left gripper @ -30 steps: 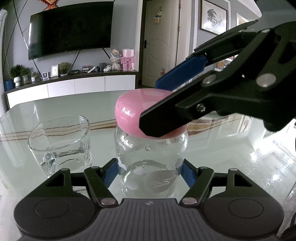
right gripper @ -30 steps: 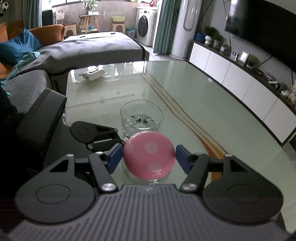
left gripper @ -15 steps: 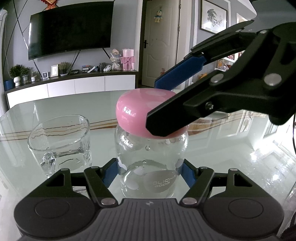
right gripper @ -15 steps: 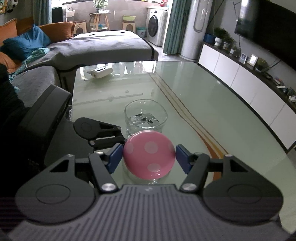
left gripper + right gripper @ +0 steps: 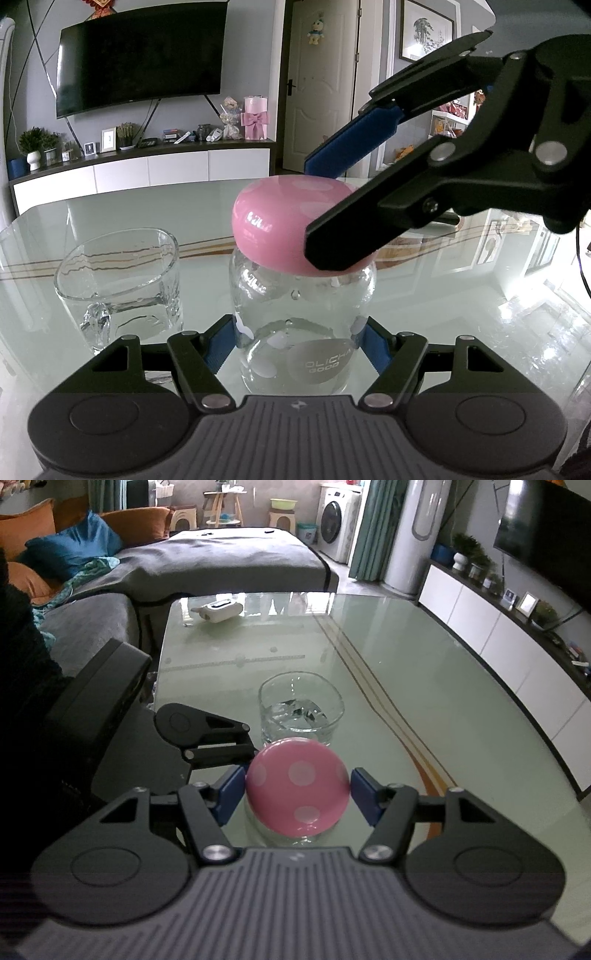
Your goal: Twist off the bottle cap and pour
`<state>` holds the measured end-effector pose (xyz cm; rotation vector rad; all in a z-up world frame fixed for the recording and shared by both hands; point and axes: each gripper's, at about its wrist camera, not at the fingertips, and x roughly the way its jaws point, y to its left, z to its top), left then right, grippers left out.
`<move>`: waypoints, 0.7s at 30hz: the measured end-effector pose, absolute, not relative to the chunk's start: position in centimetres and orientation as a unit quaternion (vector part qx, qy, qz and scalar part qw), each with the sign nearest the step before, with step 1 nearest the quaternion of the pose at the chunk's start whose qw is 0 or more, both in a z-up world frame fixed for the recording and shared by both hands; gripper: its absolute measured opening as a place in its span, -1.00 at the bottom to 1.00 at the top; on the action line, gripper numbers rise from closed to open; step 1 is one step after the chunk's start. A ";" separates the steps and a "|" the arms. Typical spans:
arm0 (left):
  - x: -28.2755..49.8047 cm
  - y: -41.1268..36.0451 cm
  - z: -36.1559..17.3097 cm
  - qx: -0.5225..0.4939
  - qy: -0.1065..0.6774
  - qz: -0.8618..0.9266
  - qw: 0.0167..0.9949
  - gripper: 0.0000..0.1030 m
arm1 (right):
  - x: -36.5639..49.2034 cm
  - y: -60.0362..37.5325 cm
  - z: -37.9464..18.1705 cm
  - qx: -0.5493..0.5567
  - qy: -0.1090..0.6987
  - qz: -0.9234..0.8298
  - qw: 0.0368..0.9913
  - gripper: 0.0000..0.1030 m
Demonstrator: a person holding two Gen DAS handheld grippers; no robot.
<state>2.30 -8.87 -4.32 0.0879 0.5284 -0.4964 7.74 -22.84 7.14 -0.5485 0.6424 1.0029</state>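
Bottle (image 5: pixel 301 328) upright on table (image 5: pixel 461 314), clamped at mid-body between blue pads (image 5: pixel 218 349) of left gripper (image 5: pixel 300 347). Pink cap (image 5: pixel 280 230) on bottle mouth, tilted, pinched at both sides by right gripper (image 5: pixel 297 794); pads (image 5: pixel 231 794) pressed to cap rim. Right gripper over bottle from upper right in left view. Glass (image 5: pixel 118 284) just beside bottle, apart, some water inside. White device (image 5: pixel 218 610) at far table end.

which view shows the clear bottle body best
The left wrist view: the bottle stands full height, printed label facing the camera, under the pink cap. The right wrist view looks down on the cap, so only a sliver of glass shows below it.
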 end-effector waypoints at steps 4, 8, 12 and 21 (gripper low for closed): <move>2.2 -8.9 -4.3 0.043 0.258 -0.243 0.934 0.45 | 7.8 -22.9 7.2 -0.256 0.300 0.469 0.790 0.23; 2.1 -8.8 -4.3 0.042 0.259 -0.243 0.934 0.45 | 7.8 -22.8 7.1 -0.258 0.300 0.471 0.788 0.23; 2.1 -8.8 -4.3 0.042 0.259 -0.243 0.934 0.45 | 7.5 -22.7 7.1 -0.263 0.295 0.467 0.791 0.24; 1.9 -8.6 -4.4 0.041 0.260 -0.243 0.934 0.45 | 6.2 -23.3 7.1 -0.232 0.277 0.450 0.817 0.66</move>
